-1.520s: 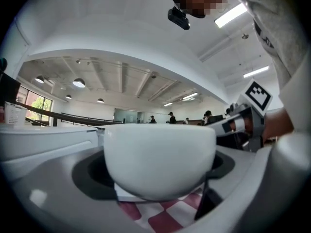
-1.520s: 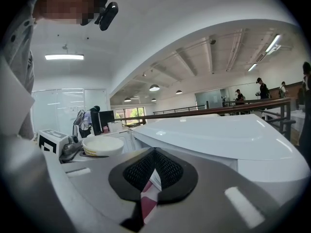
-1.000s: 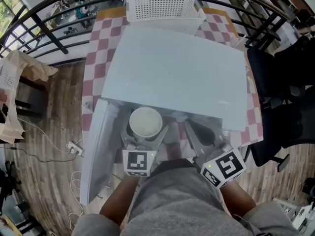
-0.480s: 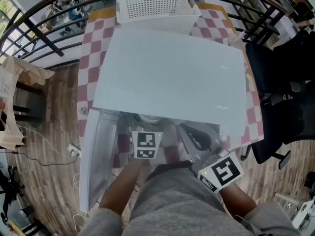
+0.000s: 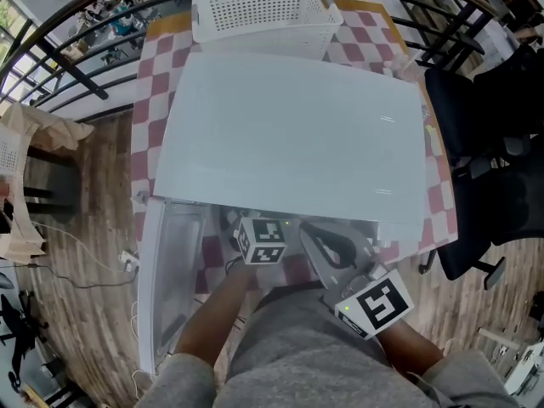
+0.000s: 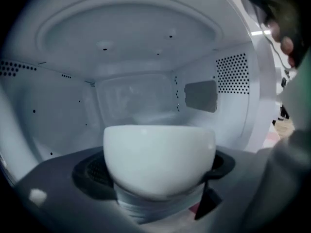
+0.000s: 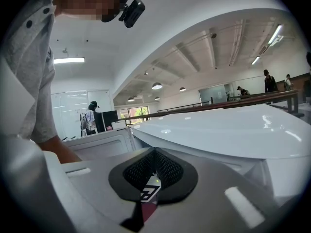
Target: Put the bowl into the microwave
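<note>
On the red-and-white checked tablecloth stands a boxy white microwave with a smooth, glossy top. Its door is swung open at the near left. At the far edge sits a perforated white plastic basket.

Inside the smooth-walled cavity is the round white glazed bowl. The left gripper clamps it at the base between grey jaws with black mesh-textured pads. A vent-hole panel is on the right wall.

The right gripper is pressed together, empty, near the microwave's front right.
</note>
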`<state>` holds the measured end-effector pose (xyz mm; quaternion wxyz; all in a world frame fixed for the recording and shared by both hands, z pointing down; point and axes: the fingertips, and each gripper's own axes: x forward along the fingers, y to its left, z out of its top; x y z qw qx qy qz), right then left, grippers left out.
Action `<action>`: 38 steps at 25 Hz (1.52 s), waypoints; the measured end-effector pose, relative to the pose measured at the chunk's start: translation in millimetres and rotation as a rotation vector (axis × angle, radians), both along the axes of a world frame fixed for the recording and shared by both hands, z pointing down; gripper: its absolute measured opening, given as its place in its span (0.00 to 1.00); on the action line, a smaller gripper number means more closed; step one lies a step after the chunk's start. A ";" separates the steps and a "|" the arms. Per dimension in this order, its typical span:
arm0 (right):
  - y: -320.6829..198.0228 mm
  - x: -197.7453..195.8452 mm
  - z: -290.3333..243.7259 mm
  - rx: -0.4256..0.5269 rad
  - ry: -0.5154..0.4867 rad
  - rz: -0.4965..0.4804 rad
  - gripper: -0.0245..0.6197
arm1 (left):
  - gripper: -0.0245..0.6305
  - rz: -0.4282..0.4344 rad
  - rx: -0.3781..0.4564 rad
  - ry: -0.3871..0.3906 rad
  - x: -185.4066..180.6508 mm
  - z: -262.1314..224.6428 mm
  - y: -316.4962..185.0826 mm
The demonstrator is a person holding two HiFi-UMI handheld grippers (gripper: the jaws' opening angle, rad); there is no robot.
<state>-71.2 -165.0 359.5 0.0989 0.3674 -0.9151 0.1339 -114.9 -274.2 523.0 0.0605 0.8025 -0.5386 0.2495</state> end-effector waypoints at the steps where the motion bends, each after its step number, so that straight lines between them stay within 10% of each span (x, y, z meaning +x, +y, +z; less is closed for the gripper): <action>1: -0.2 -0.4 -0.4 0.001 -0.004 -0.001 0.04 | 0.82 -0.001 0.002 -0.011 0.9 1.0 0.0; 38: 13.2 5.7 -1.9 0.002 -0.029 0.014 0.04 | 0.82 -0.053 -0.052 0.027 -1.0 4.1 0.7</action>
